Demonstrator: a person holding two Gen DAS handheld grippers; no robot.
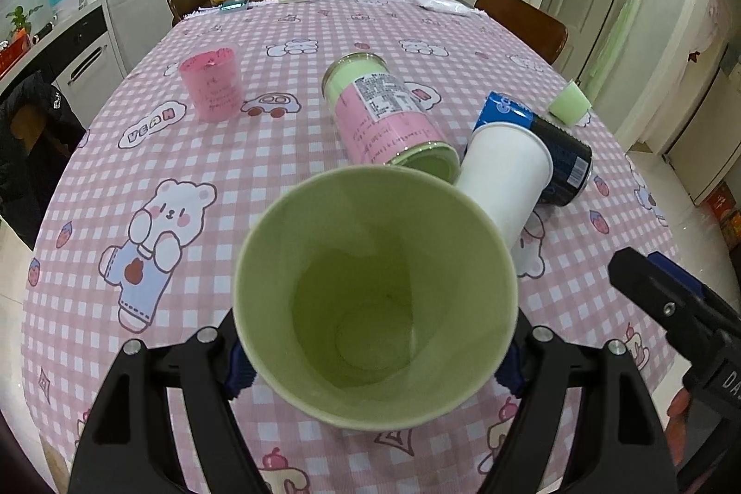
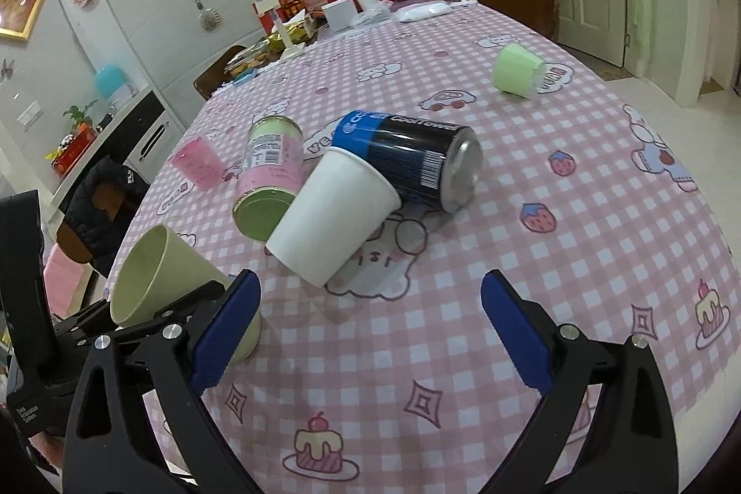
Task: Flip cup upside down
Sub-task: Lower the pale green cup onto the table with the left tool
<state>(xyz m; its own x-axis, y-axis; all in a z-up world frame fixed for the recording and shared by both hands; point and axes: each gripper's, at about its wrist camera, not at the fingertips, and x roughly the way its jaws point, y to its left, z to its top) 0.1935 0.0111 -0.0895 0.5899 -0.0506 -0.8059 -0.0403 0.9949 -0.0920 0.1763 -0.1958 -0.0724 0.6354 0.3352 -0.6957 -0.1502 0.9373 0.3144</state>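
Note:
A pale green cup [image 1: 375,299] fills the middle of the left wrist view, its open mouth facing the camera. My left gripper [image 1: 375,359] is shut on the cup's lower body, with blue pads [image 1: 241,369] pressed on both sides. The same cup [image 2: 162,285] shows at the left of the right wrist view, tilted and held above the tablecloth. My right gripper [image 2: 370,332] is open and empty over the pink checked tablecloth [image 2: 509,244], to the right of the cup.
A white paper cup [image 2: 331,216] lies on its side against a black and blue can [image 2: 412,156]. A pink and green tin [image 2: 268,174] lies beside them. A pink cup [image 1: 213,84] stands further back. A small green cup [image 2: 516,70] lies far right.

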